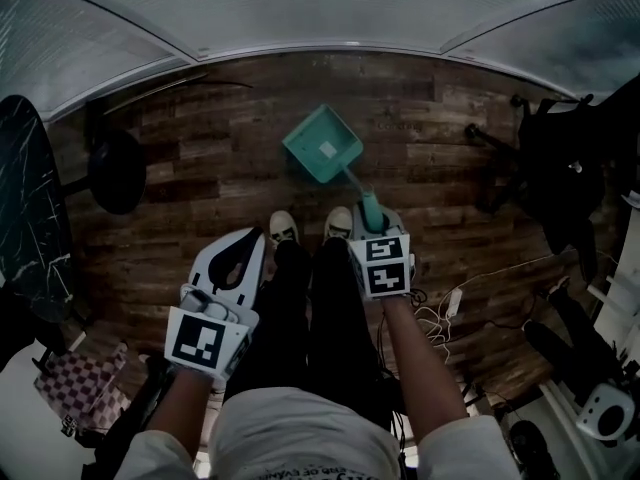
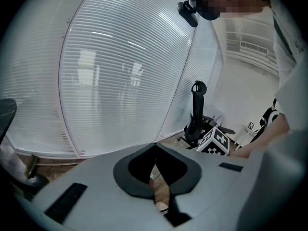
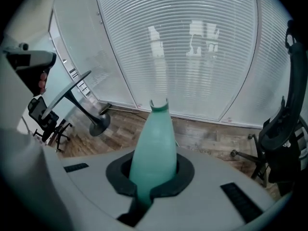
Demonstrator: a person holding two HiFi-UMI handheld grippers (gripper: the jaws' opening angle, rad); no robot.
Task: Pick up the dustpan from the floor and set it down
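Teal dustpan, white patch inside

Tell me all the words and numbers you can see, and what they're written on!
Nothing here can be read clearly.
White sticker inside the teal dustpan: too small to read.
Line of print along the hem of the person's shirt: too blurred to read.
Marker cubes: only black-and-white square patterns, no letters or numbers.
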